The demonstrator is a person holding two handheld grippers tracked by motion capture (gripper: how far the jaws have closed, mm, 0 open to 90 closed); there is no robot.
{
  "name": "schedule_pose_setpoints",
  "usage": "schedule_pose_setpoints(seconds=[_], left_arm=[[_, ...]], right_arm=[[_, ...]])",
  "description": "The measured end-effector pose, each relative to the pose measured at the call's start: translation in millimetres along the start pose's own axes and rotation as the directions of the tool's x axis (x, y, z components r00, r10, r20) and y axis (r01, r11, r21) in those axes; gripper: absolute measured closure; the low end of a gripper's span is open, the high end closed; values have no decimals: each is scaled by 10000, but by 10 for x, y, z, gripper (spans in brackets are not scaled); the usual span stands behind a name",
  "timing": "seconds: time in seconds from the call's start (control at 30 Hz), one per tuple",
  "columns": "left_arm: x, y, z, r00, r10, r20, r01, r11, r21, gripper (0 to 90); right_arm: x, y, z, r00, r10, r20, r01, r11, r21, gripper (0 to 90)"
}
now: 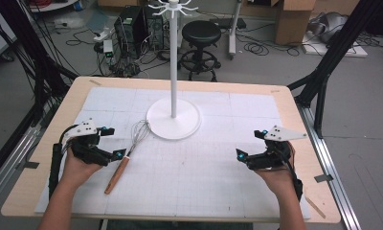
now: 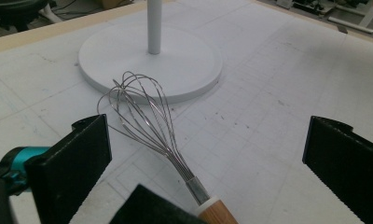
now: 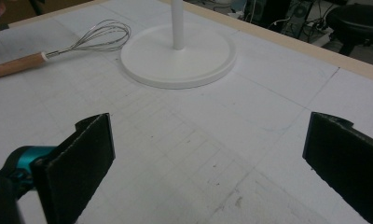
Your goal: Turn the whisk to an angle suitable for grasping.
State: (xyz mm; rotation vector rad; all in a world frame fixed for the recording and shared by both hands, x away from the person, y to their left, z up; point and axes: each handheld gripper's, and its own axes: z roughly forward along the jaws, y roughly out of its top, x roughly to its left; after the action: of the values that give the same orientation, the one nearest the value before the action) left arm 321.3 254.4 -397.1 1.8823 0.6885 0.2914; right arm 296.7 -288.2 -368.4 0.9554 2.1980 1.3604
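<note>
A wire whisk (image 1: pixel 125 155) with a wooden handle lies flat on the white mat, its wire head near the base of a white stand (image 1: pixel 173 117). My left gripper (image 1: pixel 111 143) is open just left of the whisk's neck. In the left gripper view the whisk (image 2: pixel 152 126) runs up between the wide-apart jaws, its handle end at the bottom edge, and the stand base (image 2: pixel 149 63) lies beyond. My right gripper (image 1: pixel 251 143) is open over bare mat at the right. In the right gripper view the whisk (image 3: pixel 58 46) and stand base (image 3: pixel 177 56) lie far ahead.
The white gridded mat (image 1: pixel 204 172) covers a wooden table (image 1: pixel 295 103). The stand's tall pole (image 1: pixel 173 62) rises at the middle back with hooks on top. Beyond the table stand a black stool (image 1: pixel 200 45), computers, cables and cardboard boxes.
</note>
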Motion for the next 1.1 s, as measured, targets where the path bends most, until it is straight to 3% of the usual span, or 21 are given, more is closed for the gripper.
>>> schedule_pose_setpoints(seconds=[0.13,0.47,0.57,0.7,0.73,0.83,1.1], left_arm=[[-17,-36,-52,9998,-140,-128,139,9998,-120,18],[-9,-120,16,9991,-312,-296,338,9953,911,18],[-2,-175,50,9984,-390,-406,446,9877,1498,19],[-6,-210,65,9986,-467,-252,504,9833,1749,55],[-15,-222,71,9985,-506,-188,531,9829,1765,122],[-41,-247,100,9980,-569,-268,612,9774,2022,131],[-109,-294,180,9978,-606,-251,653,9519,2994,273]], right_arm=[[-10,-9,9,10000,-16,30,16,10000,80,7],[-22,-17,24,9999,-32,123,29,9997,254,7],[-15,-18,35,9999,-94,120,91,9995,303,7],[-12,-19,52,9998,-165,149,159,9993,351,7],[-7,-20,58,9997,-168,197,160,9991,395,8],[-4,-20,51,9997,-154,192,146,9990,424,8],[-11,-14,37,9996,-161,227,153,9992,357,8]])
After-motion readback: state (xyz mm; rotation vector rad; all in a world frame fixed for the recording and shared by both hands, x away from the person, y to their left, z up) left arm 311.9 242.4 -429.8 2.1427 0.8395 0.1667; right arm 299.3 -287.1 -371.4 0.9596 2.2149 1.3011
